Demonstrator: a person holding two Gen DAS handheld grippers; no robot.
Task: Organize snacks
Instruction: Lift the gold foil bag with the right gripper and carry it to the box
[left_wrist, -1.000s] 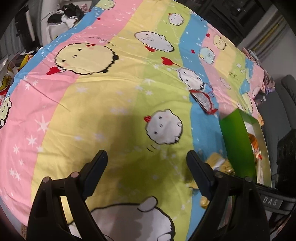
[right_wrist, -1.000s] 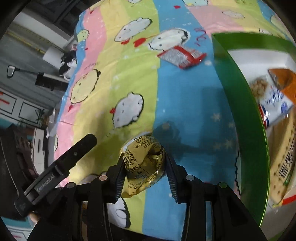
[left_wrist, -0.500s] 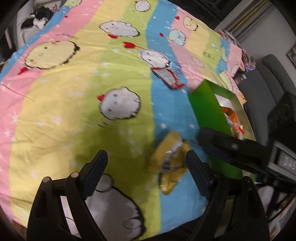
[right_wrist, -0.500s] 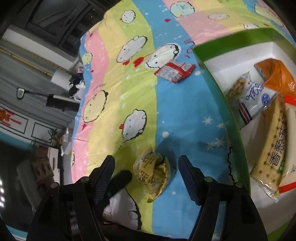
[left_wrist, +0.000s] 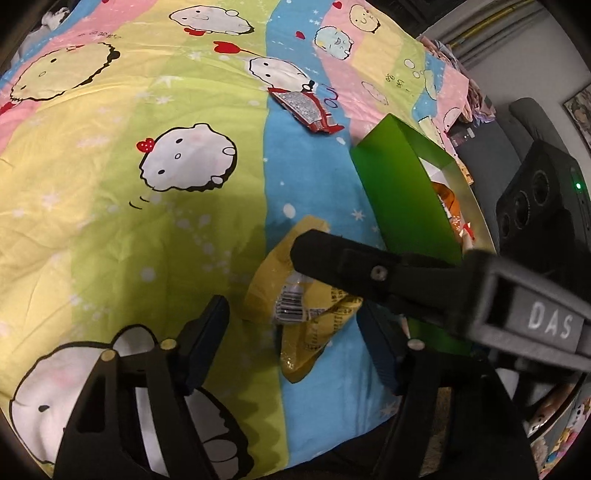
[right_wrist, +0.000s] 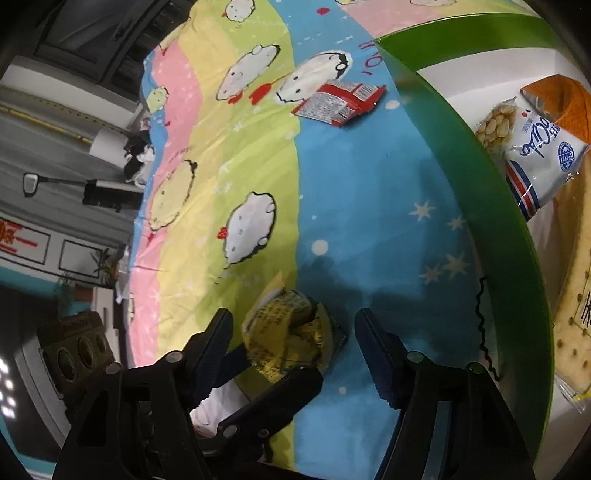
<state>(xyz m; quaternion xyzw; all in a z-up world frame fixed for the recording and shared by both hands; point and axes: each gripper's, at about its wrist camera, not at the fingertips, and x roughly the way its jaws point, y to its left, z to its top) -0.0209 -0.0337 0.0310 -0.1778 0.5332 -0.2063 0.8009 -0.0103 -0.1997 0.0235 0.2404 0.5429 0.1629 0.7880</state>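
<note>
**A:** Between the jaws of the left hand-held gripper (left_wrist: 293, 339), near the bed's near edge, lies the crumpled yellow snack packet (left_wrist: 299, 295). Has either gripper got it?

**B:** Neither, as far as I can see. The left jaws have just been closing, yet both stand clear of the packet, which rests flat on the bedsheet (left_wrist: 110, 184). The right hand-held gripper (right_wrist: 293, 339) has also narrowed a little; it stands about half open with the packet (right_wrist: 291, 332) between its jaws but unpressed. One right finger (left_wrist: 332, 254) crosses over the packet in the left view.

**A:** So how far along is the tidying?

**B:** Partly done, I judge. The green box (right_wrist: 480, 184), just beside the packet toward the bed's right edge, already holds a white-and-blue biscuit bag (right_wrist: 535, 147), an orange pack (right_wrist: 565, 99) and a long cracker pack (right_wrist: 576, 295). Left out are the yellow packet and a red-and-silver packet (left_wrist: 306, 109), further up the bed, beyond the box's far corner.

**A:** Room to move?

**B:** Plenty to the left and up the bed; the sheet is bare there. It is tight at the packet: two grippers crowd it, the box wall rises close on the right, and the bed's near edge is just below.
</note>
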